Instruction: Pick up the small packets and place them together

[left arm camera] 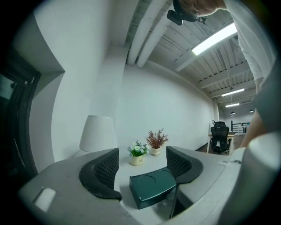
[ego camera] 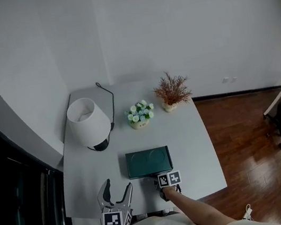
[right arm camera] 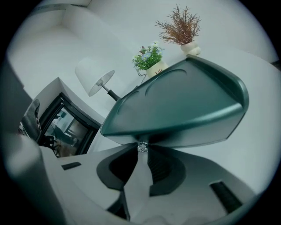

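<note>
My right tongs (right arm camera: 141, 154) are clamped on the small glinting knob (right arm camera: 142, 148) of the dark green rectangular box (right arm camera: 175, 105); left tongs (left arm camera: 142, 169) gape empty before it; no small packets in any view; I judge all gathering remains.

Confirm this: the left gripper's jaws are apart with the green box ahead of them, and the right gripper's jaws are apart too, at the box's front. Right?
No. The right gripper is shut, tips meeting on the small shiny knob at the front of the green box; the right gripper view shows it. The left gripper does have its jaws apart, with the box ahead.
</note>
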Tool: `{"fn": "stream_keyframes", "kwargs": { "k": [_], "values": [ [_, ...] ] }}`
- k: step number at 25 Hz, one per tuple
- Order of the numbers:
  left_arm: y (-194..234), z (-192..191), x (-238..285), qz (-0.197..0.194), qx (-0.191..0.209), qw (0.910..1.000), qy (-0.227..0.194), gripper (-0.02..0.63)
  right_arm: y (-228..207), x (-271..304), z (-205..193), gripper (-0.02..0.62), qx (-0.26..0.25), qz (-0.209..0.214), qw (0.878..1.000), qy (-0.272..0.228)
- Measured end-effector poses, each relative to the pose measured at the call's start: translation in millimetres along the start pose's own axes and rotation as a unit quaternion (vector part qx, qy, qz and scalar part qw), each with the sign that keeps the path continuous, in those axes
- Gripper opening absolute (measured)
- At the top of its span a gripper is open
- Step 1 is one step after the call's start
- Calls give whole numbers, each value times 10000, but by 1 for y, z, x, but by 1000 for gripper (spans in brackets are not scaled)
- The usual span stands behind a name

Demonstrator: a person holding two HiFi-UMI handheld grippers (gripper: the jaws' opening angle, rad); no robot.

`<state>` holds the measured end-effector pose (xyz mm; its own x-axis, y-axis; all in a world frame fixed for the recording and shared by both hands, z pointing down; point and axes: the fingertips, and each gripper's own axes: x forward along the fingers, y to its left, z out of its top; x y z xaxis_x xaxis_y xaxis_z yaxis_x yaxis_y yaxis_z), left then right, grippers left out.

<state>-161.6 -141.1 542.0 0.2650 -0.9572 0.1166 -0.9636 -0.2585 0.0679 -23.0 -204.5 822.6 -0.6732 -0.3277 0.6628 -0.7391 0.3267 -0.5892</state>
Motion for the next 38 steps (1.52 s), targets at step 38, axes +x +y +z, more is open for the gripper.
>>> {"fn": "stream_keyframes", "kwargs": {
  "k": [38],
  "values": [
    [-32, -7, -13, -162, -164, 9997, -79, 322, 122, -174, 0, 307, -1887, 1312, 9548, -1884]
  ]
}}
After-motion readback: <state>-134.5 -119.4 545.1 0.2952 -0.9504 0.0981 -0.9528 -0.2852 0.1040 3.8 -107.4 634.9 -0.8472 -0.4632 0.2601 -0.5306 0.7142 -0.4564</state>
